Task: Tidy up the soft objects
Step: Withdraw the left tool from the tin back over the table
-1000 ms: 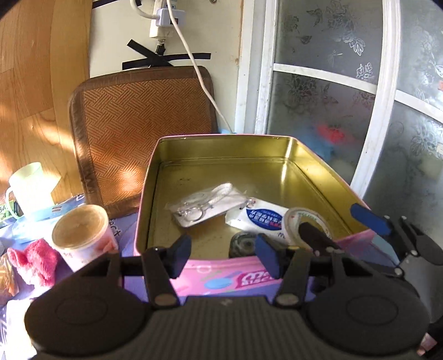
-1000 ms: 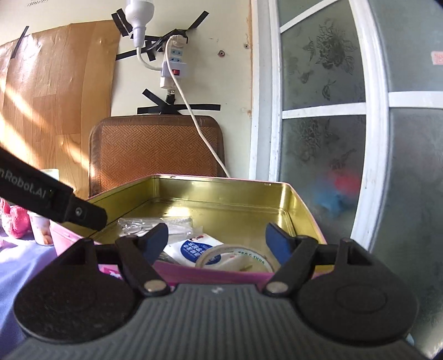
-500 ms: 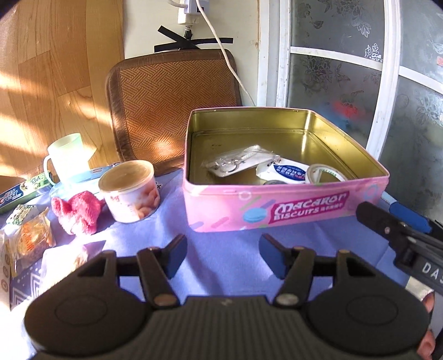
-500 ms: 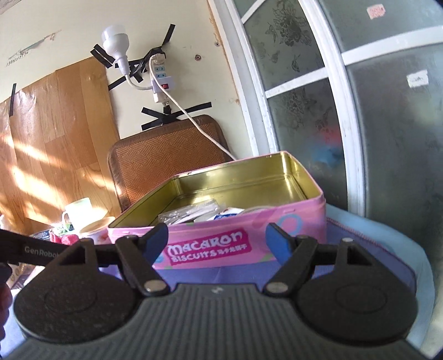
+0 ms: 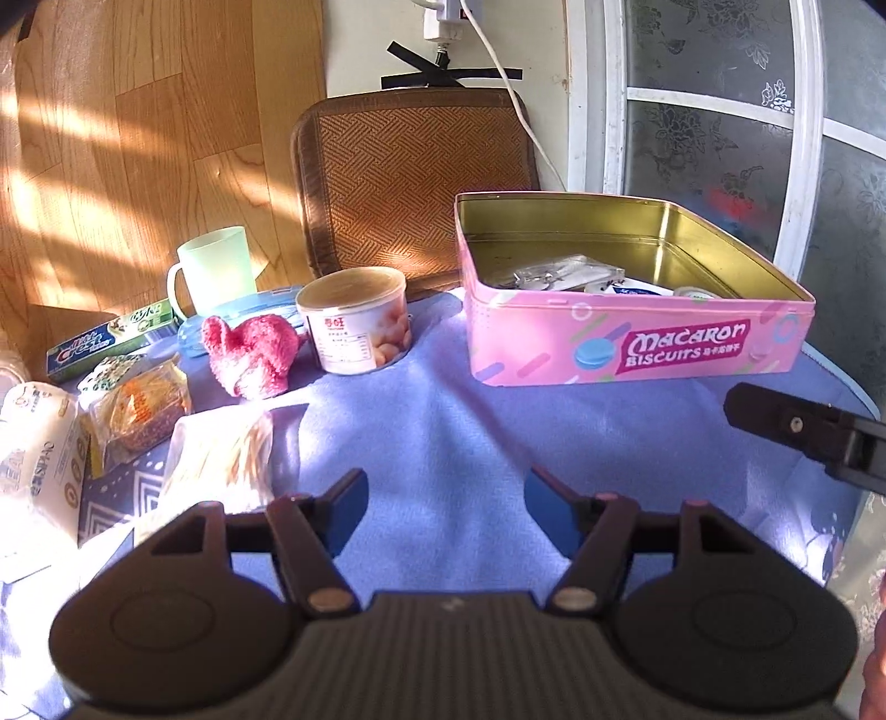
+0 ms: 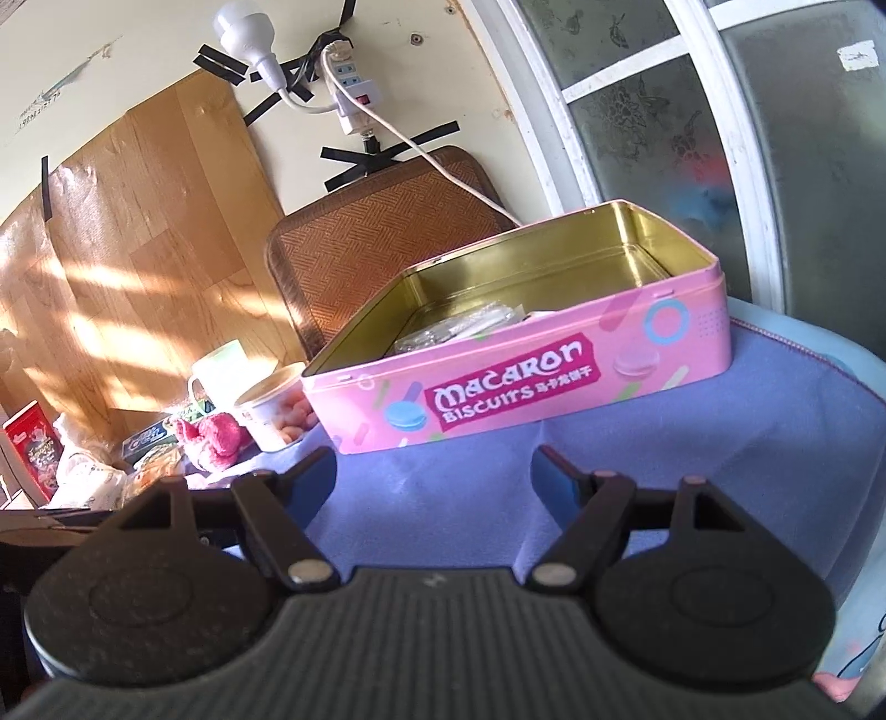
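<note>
Left gripper [image 5: 444, 498] wide, empty, above purple cloth [image 5: 443, 421]; right gripper [image 6: 433, 471] wide, empty; pink knitted item [image 5: 252, 354] beside snack cup [image 5: 354, 321], macaron biscuit tin [image 5: 637, 349] well apart.

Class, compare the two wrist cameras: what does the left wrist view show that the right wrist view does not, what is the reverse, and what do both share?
Only the left wrist view shows the roll of tape in the tin and the toothpaste box's lettering. Only the right wrist view shows the light bulb taped to the wall and a red box. Both show the pink biscuit tin, pink plush toy, snack tub, green mug and woven mat.
</note>
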A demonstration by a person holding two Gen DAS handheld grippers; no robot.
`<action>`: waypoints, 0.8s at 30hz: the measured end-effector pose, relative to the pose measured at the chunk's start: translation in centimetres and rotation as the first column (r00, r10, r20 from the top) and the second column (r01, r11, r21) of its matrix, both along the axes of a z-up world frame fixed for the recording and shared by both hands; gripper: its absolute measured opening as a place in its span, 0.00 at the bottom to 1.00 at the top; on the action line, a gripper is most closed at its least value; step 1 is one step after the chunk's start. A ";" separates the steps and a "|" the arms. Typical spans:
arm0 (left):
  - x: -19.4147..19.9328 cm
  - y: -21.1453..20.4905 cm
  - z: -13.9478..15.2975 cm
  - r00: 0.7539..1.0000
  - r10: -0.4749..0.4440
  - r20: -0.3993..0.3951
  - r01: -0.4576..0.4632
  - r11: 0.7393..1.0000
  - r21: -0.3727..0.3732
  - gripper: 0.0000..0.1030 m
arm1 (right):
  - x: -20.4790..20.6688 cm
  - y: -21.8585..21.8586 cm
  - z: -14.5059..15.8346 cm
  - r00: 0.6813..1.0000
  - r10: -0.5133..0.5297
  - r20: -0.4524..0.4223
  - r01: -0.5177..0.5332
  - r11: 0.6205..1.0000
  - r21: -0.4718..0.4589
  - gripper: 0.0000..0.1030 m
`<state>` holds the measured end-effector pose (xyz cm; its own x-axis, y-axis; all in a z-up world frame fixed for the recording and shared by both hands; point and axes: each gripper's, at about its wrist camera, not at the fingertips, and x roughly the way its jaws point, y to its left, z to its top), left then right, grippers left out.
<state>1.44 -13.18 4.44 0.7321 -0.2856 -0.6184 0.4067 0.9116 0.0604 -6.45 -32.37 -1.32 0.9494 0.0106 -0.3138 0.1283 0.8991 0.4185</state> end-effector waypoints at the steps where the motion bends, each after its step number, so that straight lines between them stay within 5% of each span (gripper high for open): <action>1: -0.1 0.3 0.0 1.000 0.001 0.001 -0.001 1.000 -0.003 0.64 | 0.0 0.3 0.1 1.000 0.004 -0.001 -0.004 1.000 0.003 0.77; 24: -0.6 3.7 -0.7 1.000 0.015 0.008 -0.014 0.999 -0.033 0.66 | 0.4 3.7 1.0 1.000 0.023 -0.009 -0.023 0.999 -0.046 0.77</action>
